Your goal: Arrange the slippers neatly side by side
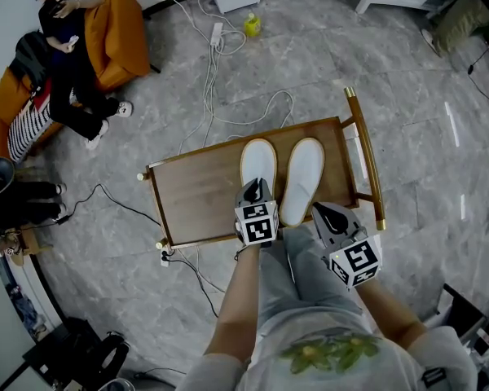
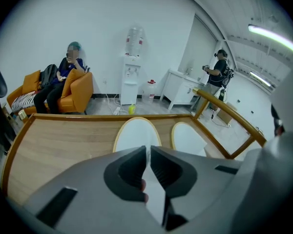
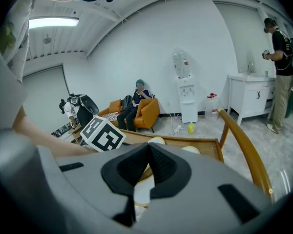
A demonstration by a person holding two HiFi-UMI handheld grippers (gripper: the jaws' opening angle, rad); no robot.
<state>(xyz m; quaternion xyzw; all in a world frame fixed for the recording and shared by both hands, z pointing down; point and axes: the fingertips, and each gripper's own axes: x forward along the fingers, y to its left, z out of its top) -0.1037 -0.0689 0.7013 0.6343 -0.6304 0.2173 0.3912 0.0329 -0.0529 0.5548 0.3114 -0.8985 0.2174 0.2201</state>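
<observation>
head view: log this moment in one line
left gripper shut on left slipper heel | right gripper shut on right slipper heel | slippers side by side on wooden table

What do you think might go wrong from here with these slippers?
The left gripper pinches only the thin near edge of the left slipper, so it may slip free when moved. The right slipper ends close to the near rim of the wooden table; a backward tug could drag it off.

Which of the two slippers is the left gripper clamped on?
The left slipper, beside the bare stretch of table; the left gripper pinches its heel edge.
</observation>
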